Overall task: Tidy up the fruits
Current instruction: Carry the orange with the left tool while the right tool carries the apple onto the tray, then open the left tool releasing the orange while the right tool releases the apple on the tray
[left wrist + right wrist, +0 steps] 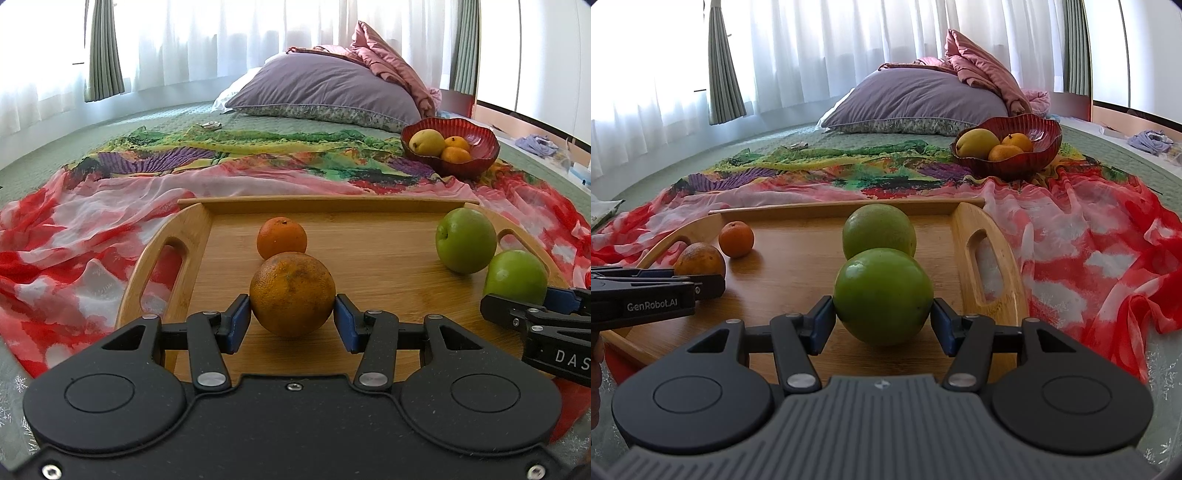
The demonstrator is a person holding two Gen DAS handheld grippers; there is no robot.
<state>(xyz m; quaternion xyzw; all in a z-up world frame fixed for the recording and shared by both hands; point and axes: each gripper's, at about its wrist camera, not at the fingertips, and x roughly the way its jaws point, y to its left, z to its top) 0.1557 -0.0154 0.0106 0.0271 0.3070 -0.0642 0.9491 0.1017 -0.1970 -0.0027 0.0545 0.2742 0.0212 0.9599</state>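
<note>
Step in hand is the pick-up: the left gripper [292, 318] has its blue pads against both sides of the large mottled orange [292, 294], and the right gripper [882, 321] likewise clasps the near round green apple [883, 297], both fruits apparently resting on the bamboo handled tray [373, 254] on the bed. The next move calls for lifting both clear and carrying them toward the red scalloped glass bowl [1043, 131] at one o'clock, avoiding the second green apple [879, 229] just behind.
</note>
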